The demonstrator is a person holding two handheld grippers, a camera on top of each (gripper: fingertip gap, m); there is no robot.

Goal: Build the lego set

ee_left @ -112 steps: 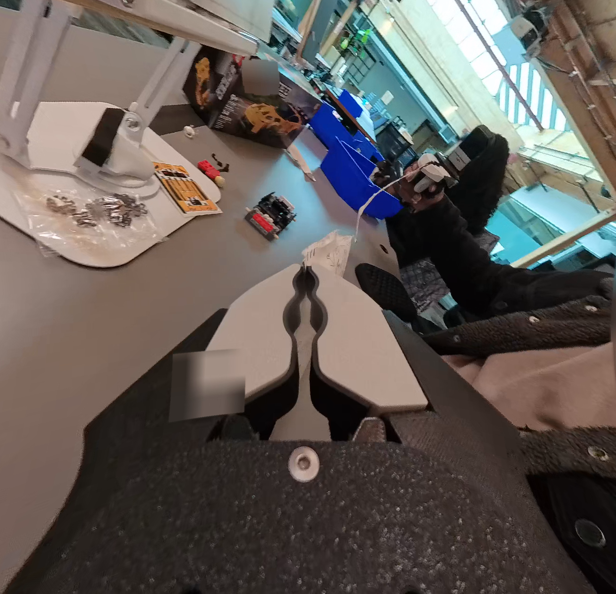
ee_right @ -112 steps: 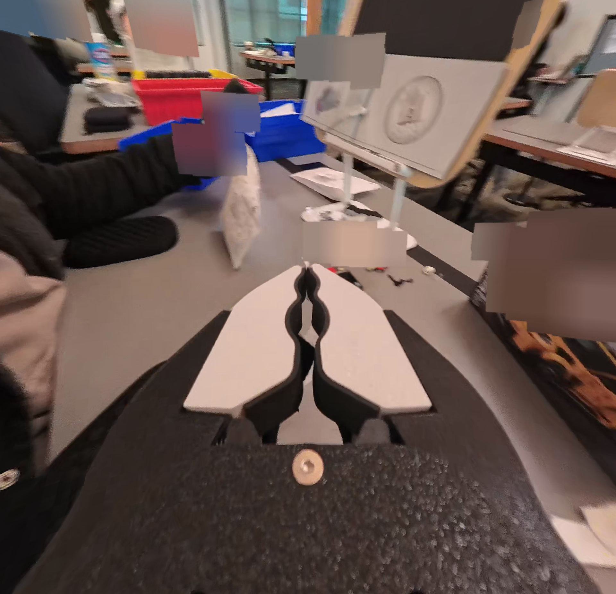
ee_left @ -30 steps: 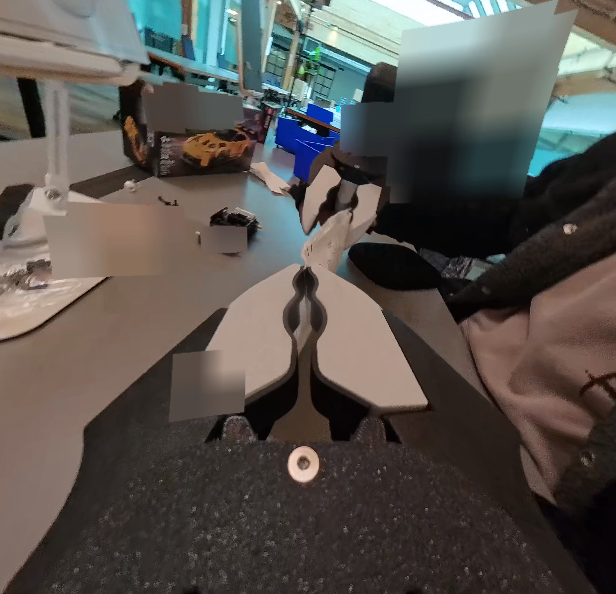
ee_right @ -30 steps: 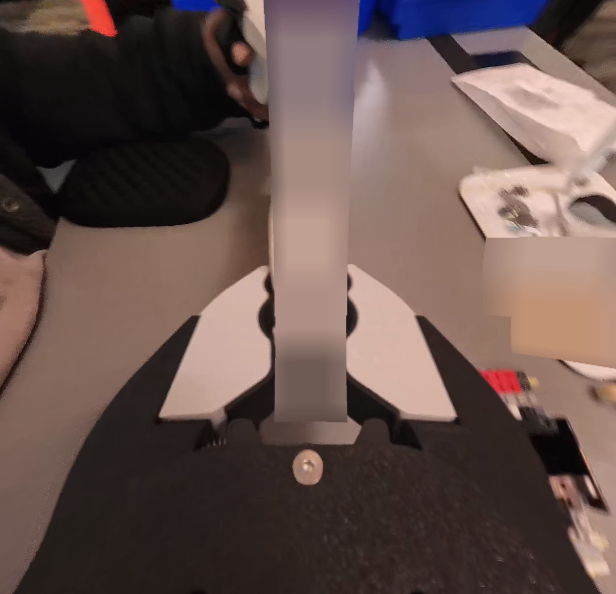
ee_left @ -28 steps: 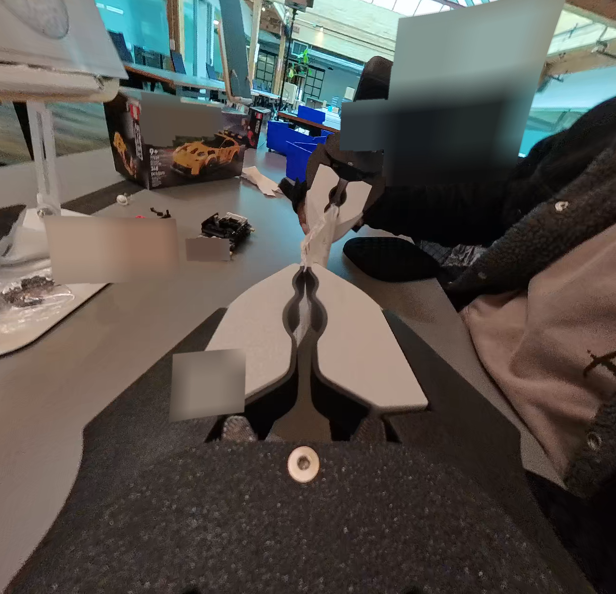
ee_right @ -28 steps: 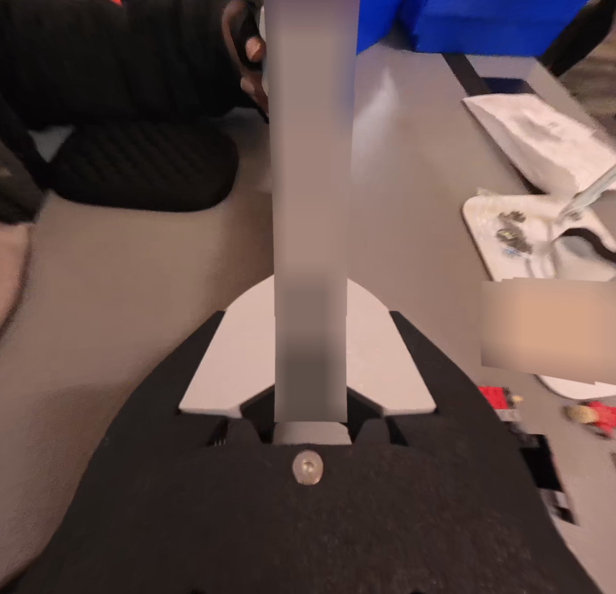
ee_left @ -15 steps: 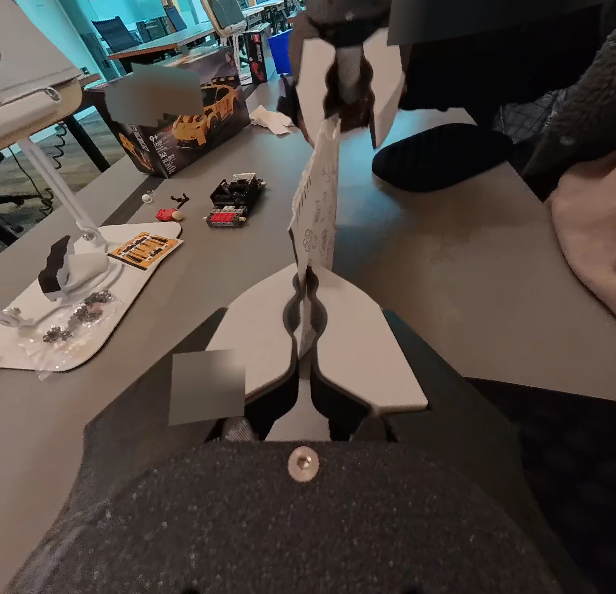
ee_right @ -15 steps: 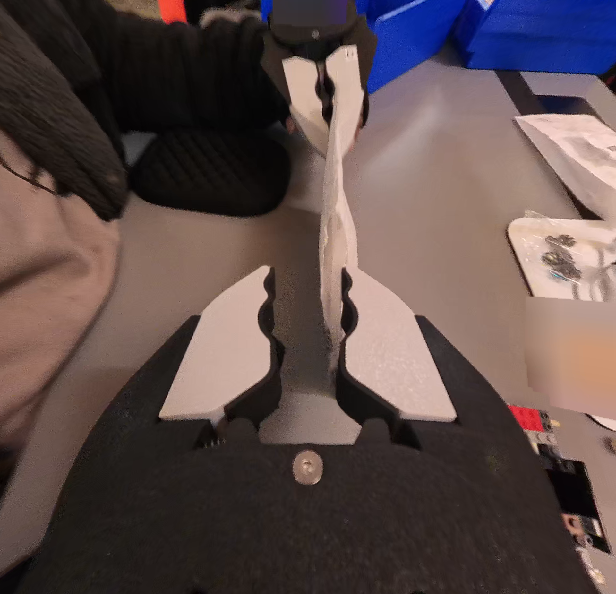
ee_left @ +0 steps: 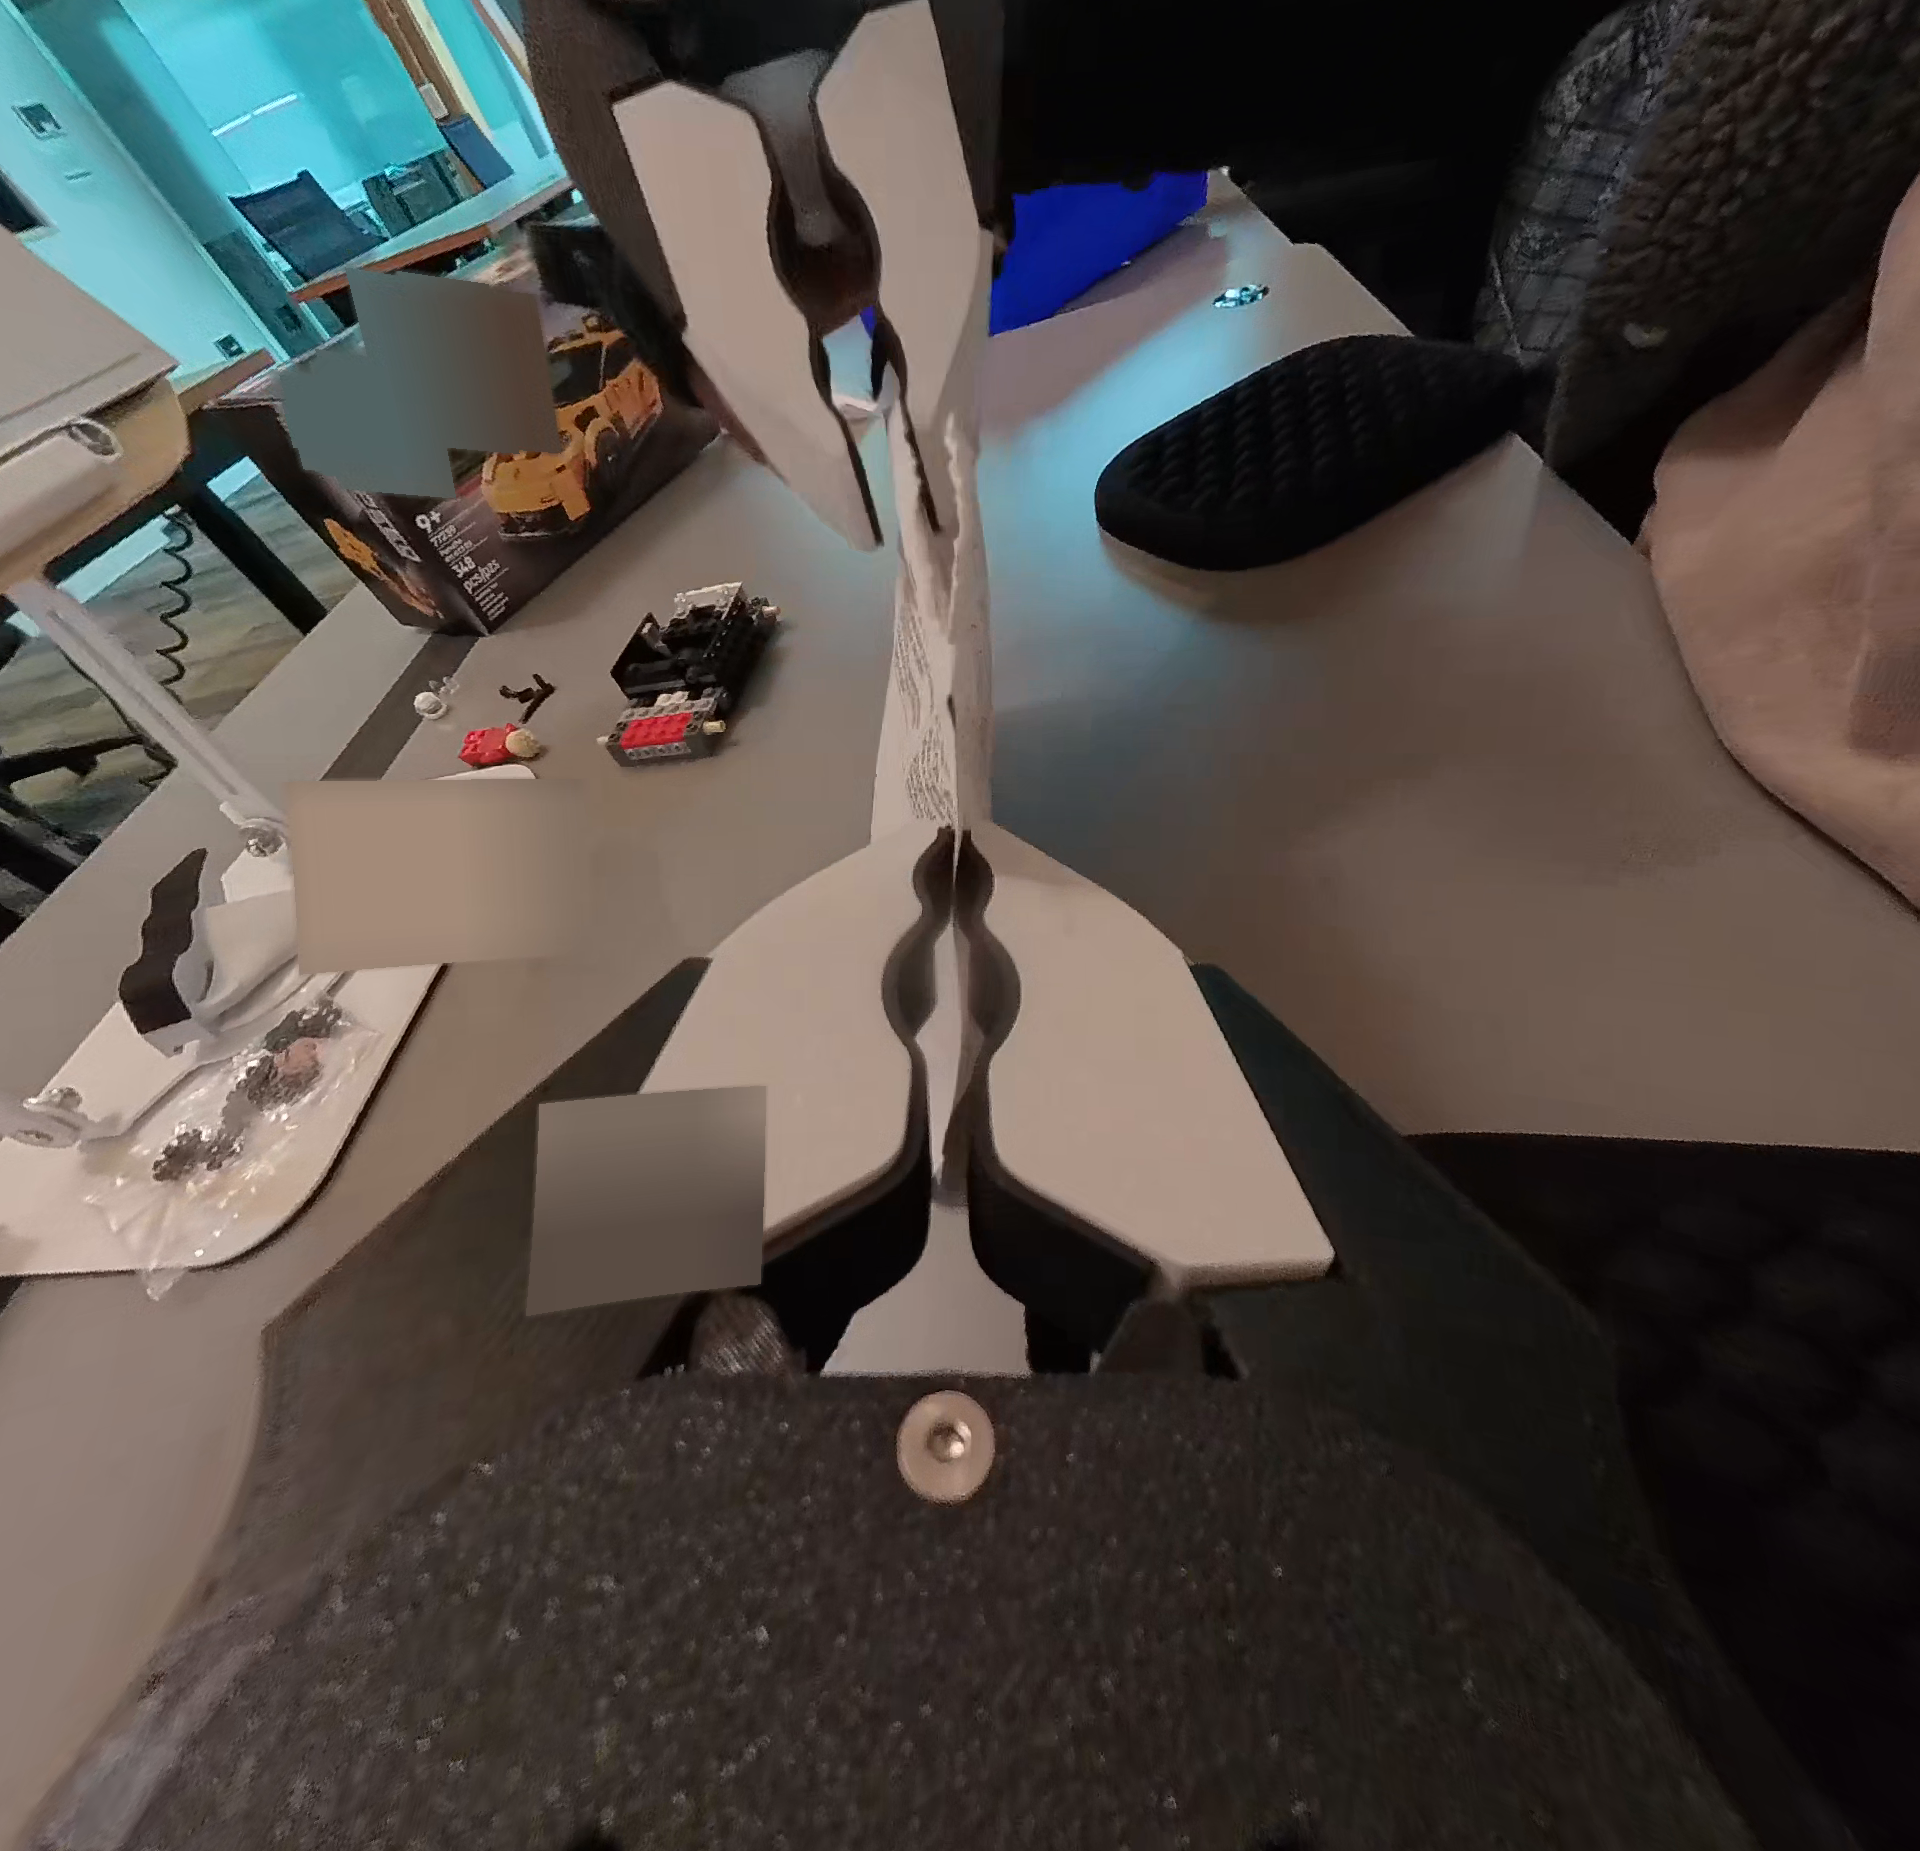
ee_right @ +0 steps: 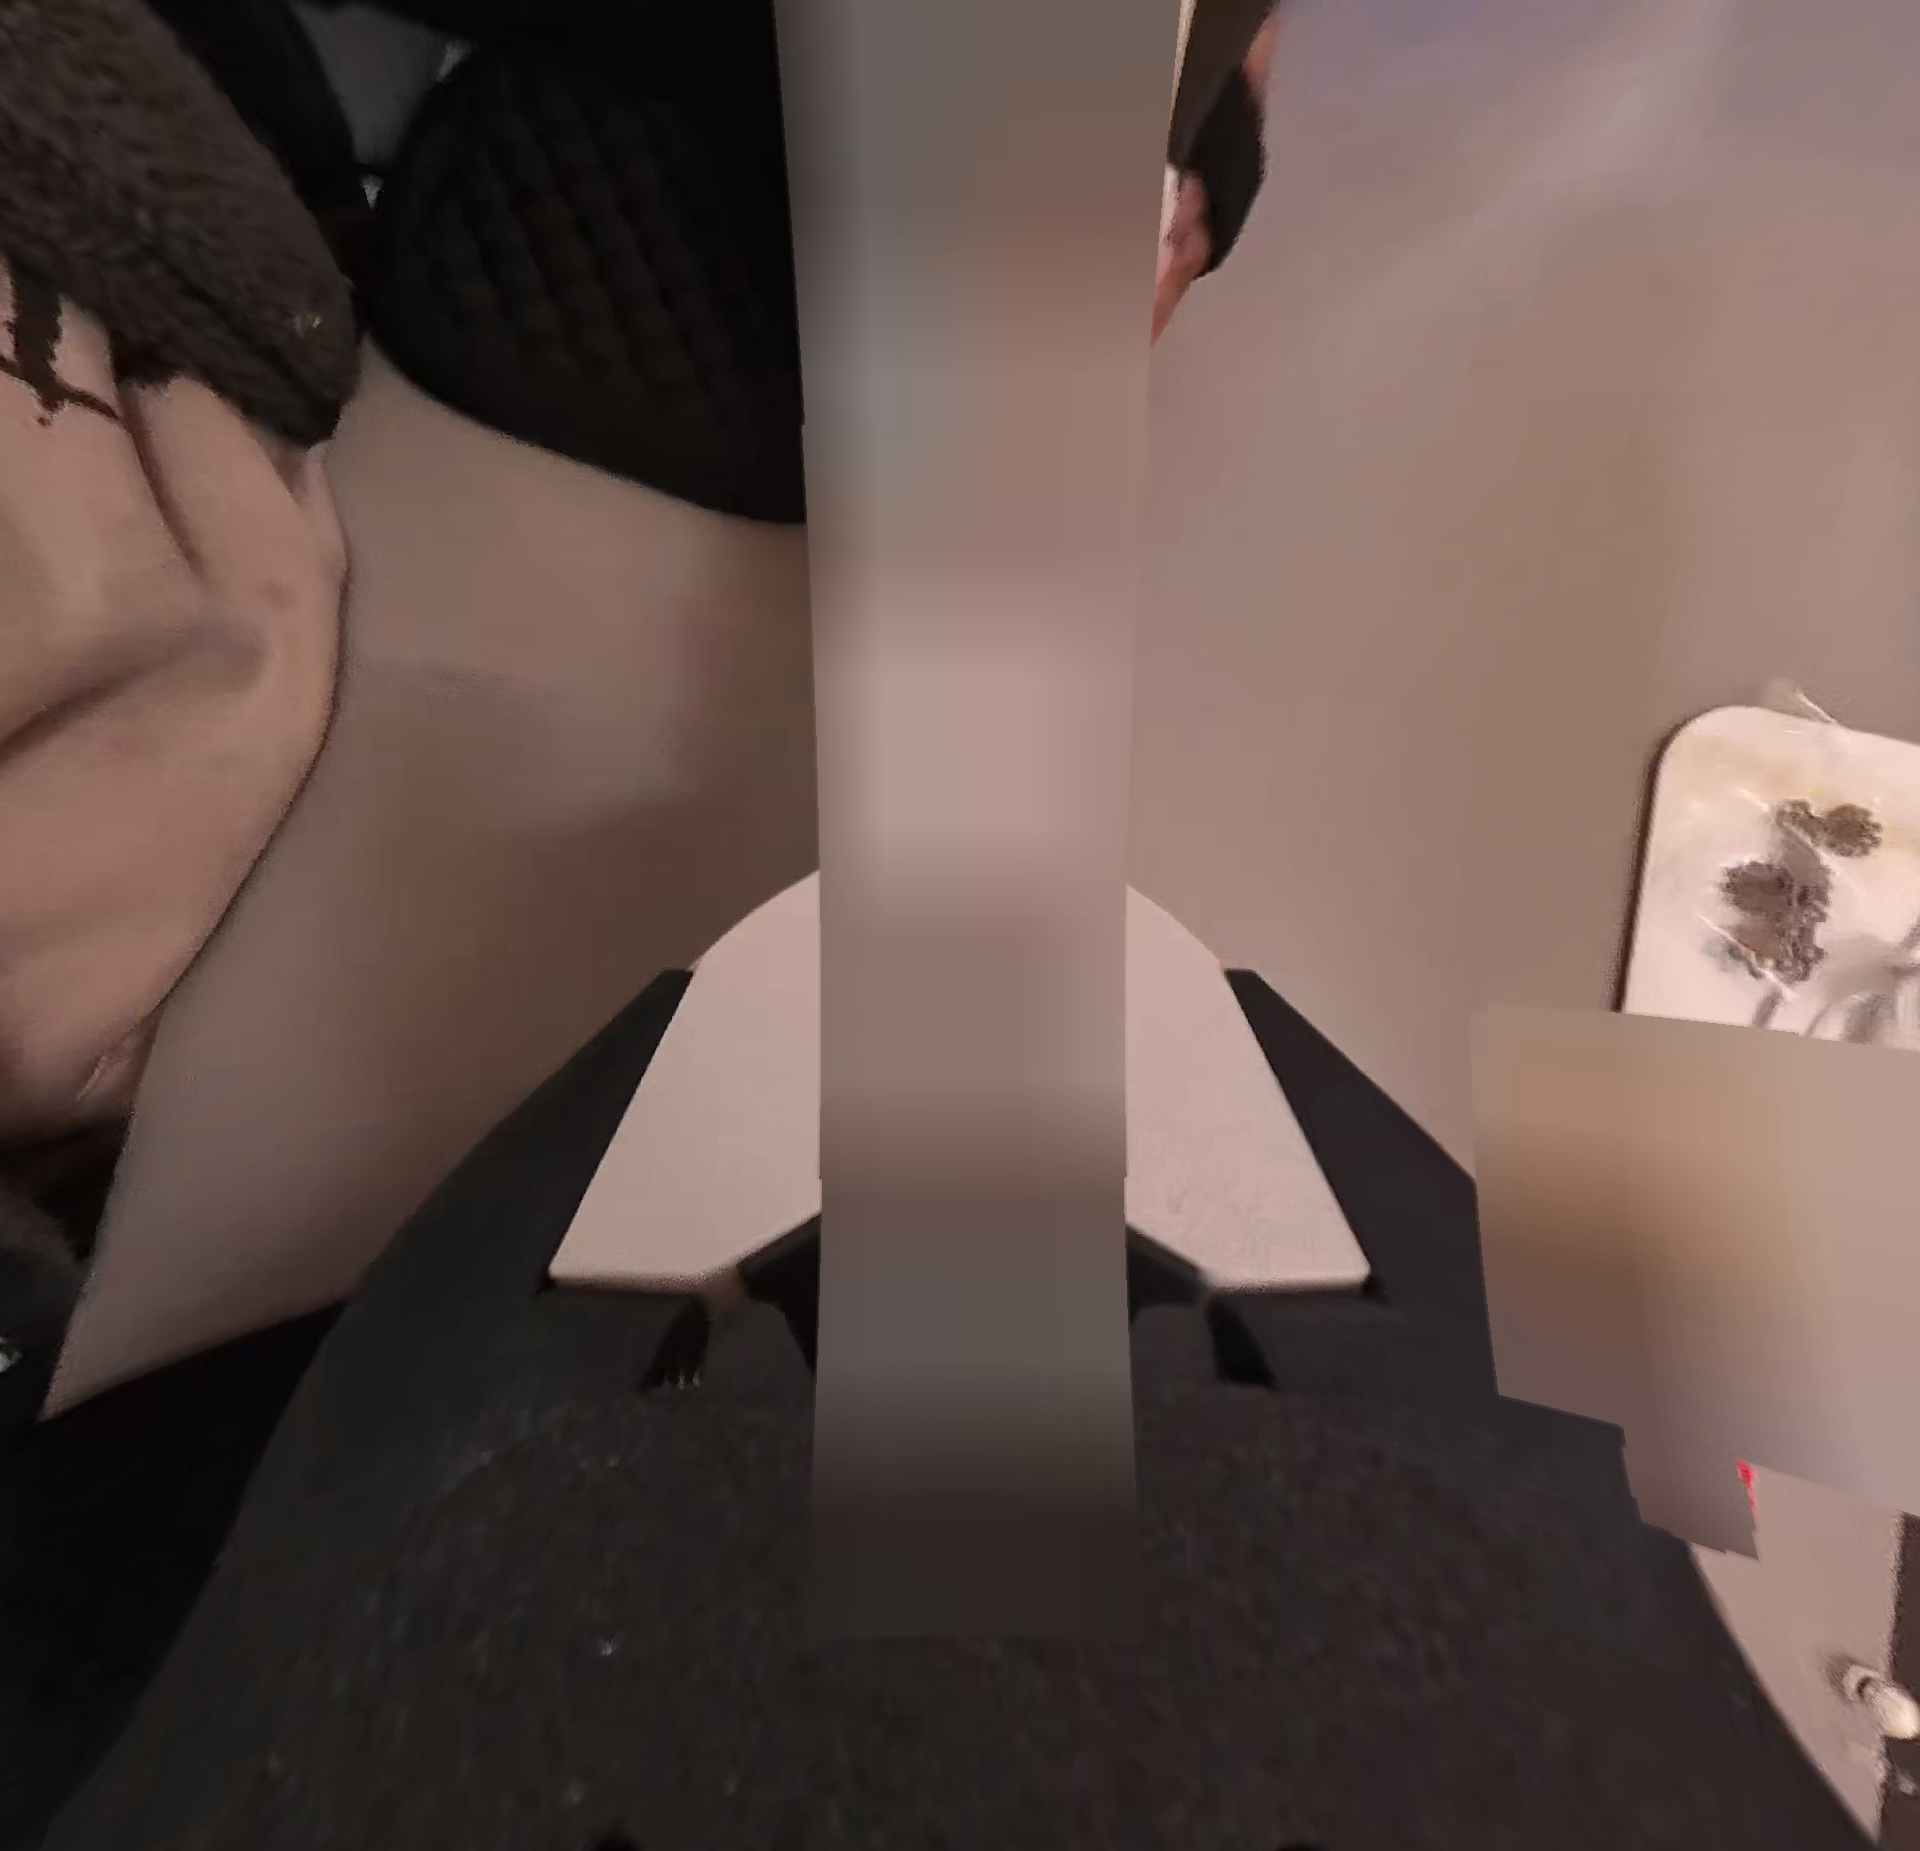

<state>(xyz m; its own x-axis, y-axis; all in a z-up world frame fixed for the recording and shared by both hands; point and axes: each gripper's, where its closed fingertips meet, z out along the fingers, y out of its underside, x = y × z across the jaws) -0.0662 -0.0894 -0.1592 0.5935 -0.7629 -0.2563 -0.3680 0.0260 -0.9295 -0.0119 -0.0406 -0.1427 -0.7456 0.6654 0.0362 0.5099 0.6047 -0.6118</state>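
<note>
You're opening a paper parts bag [ee_left: 935, 658], I judge. It hangs above the surface [ee_left: 1299, 762], right of the half-built model [ee_left: 691, 674]. Left gripper [ee_left: 953, 845] jaws are clamped on its near end; right gripper [ee_left: 894, 430] jaws stand slightly apart, bag against one. Next, close and pull apart; open room lies right.

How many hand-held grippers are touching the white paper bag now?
2: the left hand-held gripper pinches the white paper bag at its lower end; the right hand-held gripper has its upper end between its fingers.
</note>
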